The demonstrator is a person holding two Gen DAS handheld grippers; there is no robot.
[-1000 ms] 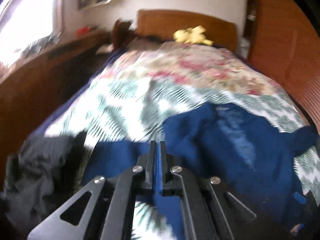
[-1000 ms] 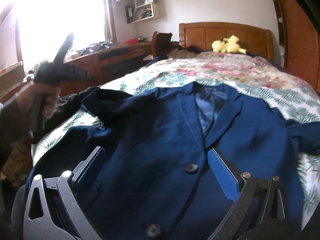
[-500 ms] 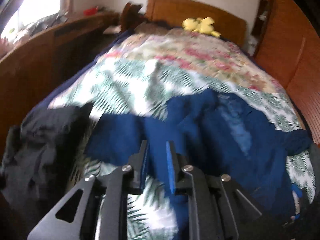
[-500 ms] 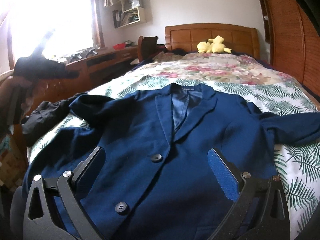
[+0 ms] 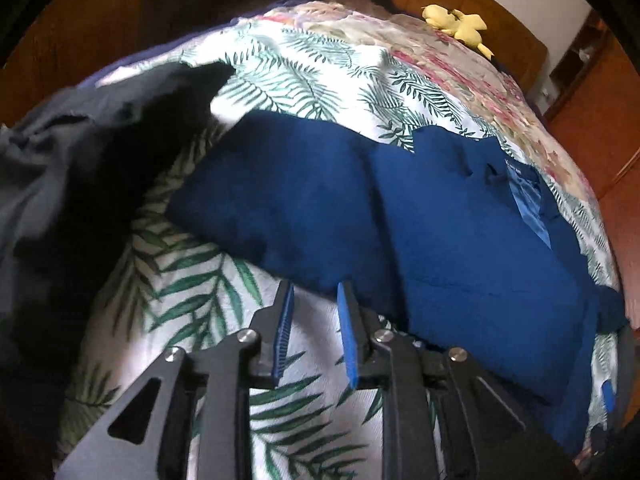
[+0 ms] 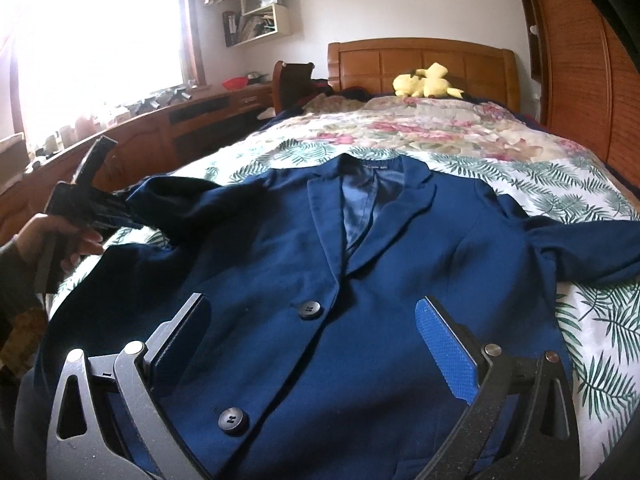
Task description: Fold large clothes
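Note:
A navy blue blazer (image 6: 360, 280) lies face up on the bed, collar toward the headboard, both sleeves spread out. In the left wrist view the blazer (image 5: 460, 220) shows from its side, with one sleeve (image 5: 272, 200) stretched toward a dark garment. My left gripper (image 5: 314, 300) is open and empty, its tips at the lower edge of that sleeve; it also shows in the right wrist view (image 6: 92, 204), held in a hand. My right gripper (image 6: 316, 316) is wide open and empty above the blazer's buttoned front.
The bed has a leaf and flower print cover (image 6: 460, 136). A dark grey garment (image 5: 72, 168) is heaped at the bed's left edge. A yellow plush toy (image 6: 424, 82) sits by the wooden headboard (image 6: 420, 60). A wooden desk (image 6: 160, 132) runs along the left.
My left gripper has opened, let go of the blue sleeve, and dropped lower toward the bed. The sleeve now lies spread out. My right gripper has stayed open and drawn back a little.

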